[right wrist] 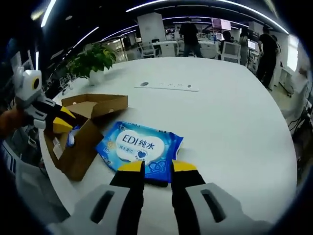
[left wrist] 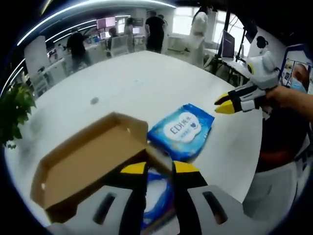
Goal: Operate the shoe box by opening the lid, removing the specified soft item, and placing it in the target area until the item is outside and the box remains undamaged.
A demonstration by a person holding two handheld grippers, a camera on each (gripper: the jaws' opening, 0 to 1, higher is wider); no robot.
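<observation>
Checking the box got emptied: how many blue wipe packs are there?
2: one wipe pack lies on the white table beside the open shoe box; another blue pack sits inside it, partly hidden.

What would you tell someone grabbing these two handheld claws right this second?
Left gripper: jaws slightly apart, empty, at the edge of the open box; another blue pack lies inside.
Right gripper: jaws slightly apart, empty, just in front of the wipes pack.
Done: lid is open, the wipes pack lies flat on the table beside the box, and the box looks intact.
Left: little, it seems. Check that the pack sits in the target area, which I can't see marked.
</observation>
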